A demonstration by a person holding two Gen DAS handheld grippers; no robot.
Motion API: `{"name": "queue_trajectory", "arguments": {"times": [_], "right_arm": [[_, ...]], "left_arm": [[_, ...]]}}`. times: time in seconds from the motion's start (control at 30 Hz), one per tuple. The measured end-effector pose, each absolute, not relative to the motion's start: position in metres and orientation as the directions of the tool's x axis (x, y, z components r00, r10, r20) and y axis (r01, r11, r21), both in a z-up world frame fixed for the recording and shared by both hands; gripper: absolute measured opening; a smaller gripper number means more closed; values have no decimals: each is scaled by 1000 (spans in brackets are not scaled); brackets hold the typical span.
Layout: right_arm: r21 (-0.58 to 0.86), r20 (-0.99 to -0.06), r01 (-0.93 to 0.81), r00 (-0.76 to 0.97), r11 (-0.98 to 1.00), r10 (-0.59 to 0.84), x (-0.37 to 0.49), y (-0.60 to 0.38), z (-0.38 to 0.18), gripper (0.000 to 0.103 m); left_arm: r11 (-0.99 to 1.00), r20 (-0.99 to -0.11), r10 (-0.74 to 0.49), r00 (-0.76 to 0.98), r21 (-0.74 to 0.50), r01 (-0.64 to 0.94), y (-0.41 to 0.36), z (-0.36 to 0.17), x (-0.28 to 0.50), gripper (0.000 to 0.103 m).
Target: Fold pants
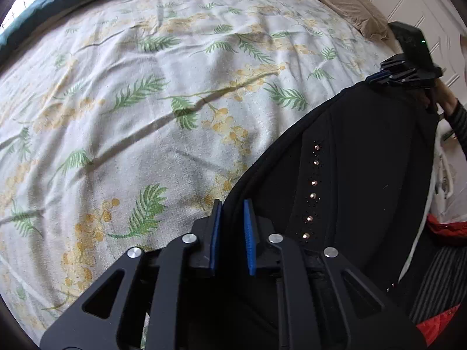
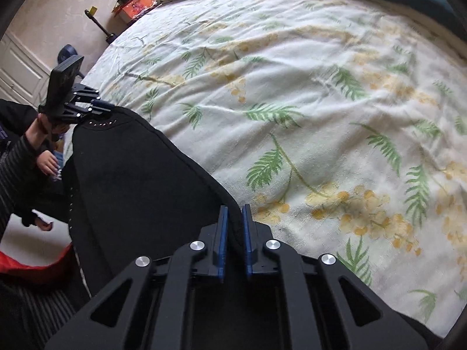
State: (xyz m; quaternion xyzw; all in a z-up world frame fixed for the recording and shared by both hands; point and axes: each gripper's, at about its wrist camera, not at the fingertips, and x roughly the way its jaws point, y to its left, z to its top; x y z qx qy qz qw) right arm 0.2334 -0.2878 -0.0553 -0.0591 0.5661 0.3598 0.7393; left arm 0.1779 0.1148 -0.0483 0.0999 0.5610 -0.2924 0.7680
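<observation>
Black pants (image 1: 350, 160) on floral bedsheet (image 1: 146, 116), left tongs (image 1: 233, 204) and right tongs (image 2: 234, 208) each clamped on edge.

- The pants (image 1: 364, 157) are black, of a soft knit, with a row of small shiny studs (image 1: 313, 188) running down one side.
- They lie at the near edge of the bed (image 1: 146, 102), on its flowered cover, one end hanging over that edge.
- The cloth is stretched between two corners, each pinched and raised slightly off the cover.
</observation>
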Motion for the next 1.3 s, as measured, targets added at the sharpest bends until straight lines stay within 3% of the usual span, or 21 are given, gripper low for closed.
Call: {"name": "queue_trajectory", "arguments": {"times": [0.27,0.43,0.6,0.73,1.0,1.3], "right_arm": [[161,-863,-568,316,807,395,235,-288,-20,7],[67,-846,-521,423,851,325,264,-289,-6,7],[34,-855,-459,447,888,263,302,-282,-31,7],[-23,-885,-442,426,897,188,314,-267,-66,7],[22,-831,-459,485,888,272,288,-278,-28,7],[4,-715,-490,608,871,346,199,-292,30,7]], "left_arm": [[861,-908,-275,316,-86,501,105,-31,194,7],[906,-870,-291,398,-116,408,109,-13,237,6],[939,-893,-227,388,-95,330,106,-42,265,7],[942,-875,-246,418,-113,317,112,-45,264,11],[937,-869,-226,440,-70,342,108,-28,251,10],[933,-770,-318,554,-148,329,119,34,175,9]]}}
